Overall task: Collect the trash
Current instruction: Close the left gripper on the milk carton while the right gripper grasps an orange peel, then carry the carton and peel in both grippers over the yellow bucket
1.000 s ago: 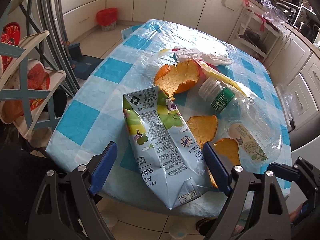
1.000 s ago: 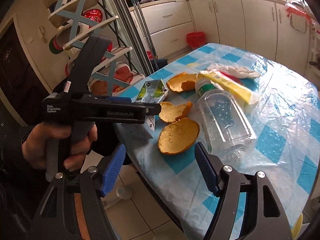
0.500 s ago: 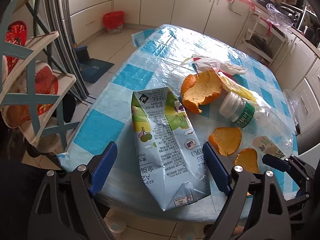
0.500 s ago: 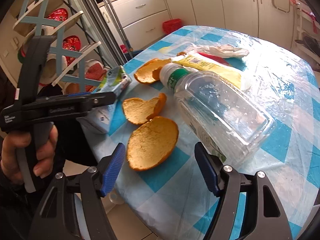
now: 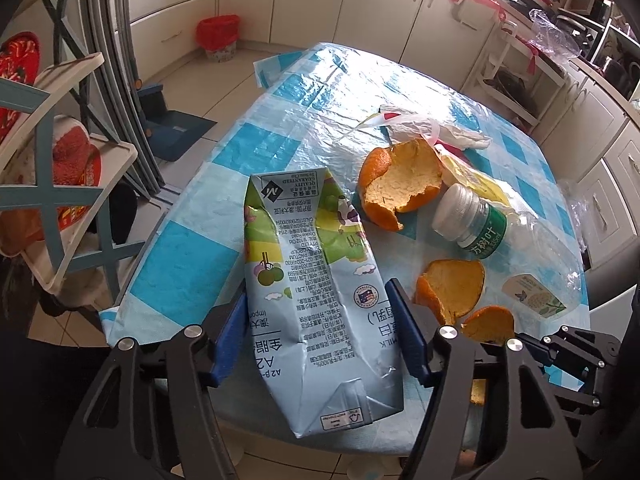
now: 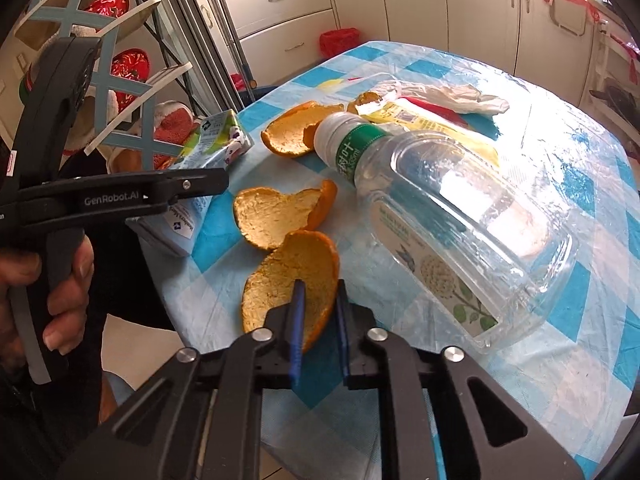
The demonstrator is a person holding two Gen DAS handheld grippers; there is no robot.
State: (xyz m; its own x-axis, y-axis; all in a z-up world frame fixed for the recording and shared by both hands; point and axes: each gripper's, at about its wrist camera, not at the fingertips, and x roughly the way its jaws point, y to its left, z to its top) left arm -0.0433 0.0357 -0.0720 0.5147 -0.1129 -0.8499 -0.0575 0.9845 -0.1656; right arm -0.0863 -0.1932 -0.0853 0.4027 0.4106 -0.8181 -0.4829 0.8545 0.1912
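Table (image 5: 192, 264) wears a glossy blue-and-white checked plastic cover, wrinkled and shining in the window light. The milk carton (image 5: 312, 280) is flattened waxed card, creased, lying lengthwise with its folded base over the near table edge. Three orange peels are curved shells with pithy, matte insides. The clear plastic bottle (image 6: 460, 216) lies on its side, ribbed white cap, green neck label. A crumpled white plastic bag (image 6: 452, 98) and a yellow wrapper (image 6: 416, 118) sit behind it.

Against a second ago: your left gripper (image 5: 316, 332) stood wide with the carton loosely between the fingers; now the blue pads sit against both carton sides and the jaws are closing on it. Your right gripper (image 6: 320, 320) was spread above the nearest peel (image 6: 292, 280); now its jaws are closing, nearly together, pinching the near rim of that peel at the table edge. The peel has not left the table.

Both grippers point steeply down toward the near table edge. Your left hand (image 6: 52, 280) wraps the left gripper's handle, fingers curled on the trigger.
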